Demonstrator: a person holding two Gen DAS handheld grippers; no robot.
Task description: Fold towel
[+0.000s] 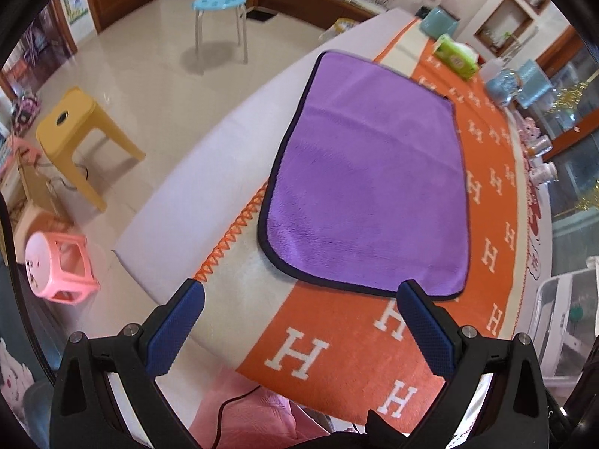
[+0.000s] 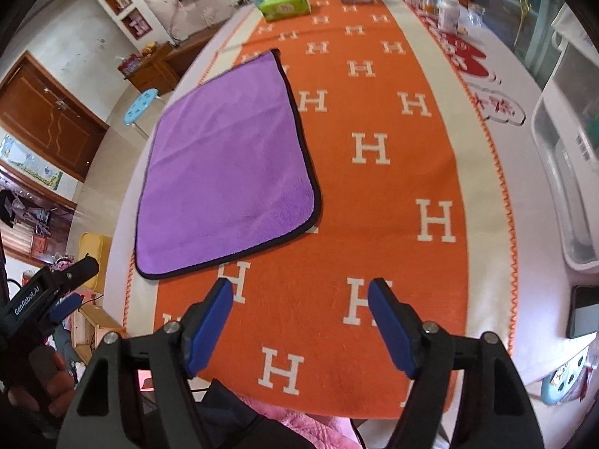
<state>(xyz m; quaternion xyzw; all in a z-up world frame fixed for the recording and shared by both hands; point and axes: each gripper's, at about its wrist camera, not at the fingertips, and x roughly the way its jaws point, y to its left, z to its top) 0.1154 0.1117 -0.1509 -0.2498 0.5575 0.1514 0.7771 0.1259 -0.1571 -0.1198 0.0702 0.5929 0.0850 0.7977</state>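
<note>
The purple towel (image 1: 368,176) lies flat and unfolded on the orange H-patterned cloth (image 2: 374,194) covering the table. The left gripper (image 1: 299,292) hovers at the towel's near edge, jaws spread, empty. The right gripper (image 2: 299,292) hovers beside the towel's near corner, jaws spread, empty.

Flat purple towel (image 1: 368,183) beyond gaping left gripper (image 1: 299,292)

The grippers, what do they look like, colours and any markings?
Both the left gripper and the right gripper have black angular frames with silver bolts and blue textured finger pads. The right wrist view shows white "GenRobot.AI" lettering on the left gripper's body.
</note>
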